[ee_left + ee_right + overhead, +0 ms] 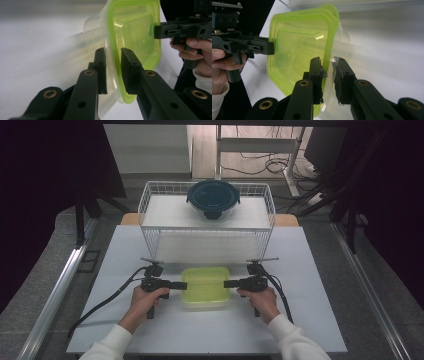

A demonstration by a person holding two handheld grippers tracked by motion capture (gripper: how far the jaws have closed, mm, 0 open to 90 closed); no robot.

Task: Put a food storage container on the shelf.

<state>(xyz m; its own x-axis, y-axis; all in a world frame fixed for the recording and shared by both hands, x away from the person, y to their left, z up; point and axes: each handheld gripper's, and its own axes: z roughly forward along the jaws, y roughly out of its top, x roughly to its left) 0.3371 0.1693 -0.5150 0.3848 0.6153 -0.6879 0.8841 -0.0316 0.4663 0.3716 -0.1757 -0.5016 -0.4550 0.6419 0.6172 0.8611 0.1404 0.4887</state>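
Your left claw and right claw each straddle the green-lidded container's rim, 1 per side, on the tabletop; whether they pinch I cannot tell. Lifting remains.

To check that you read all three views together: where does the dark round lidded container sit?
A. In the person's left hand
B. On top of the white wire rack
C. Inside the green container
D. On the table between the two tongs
B: the high view shows the dark round container resting on the upper shelf of the white wire rack, behind the green container that both tongs straddle at its rim.
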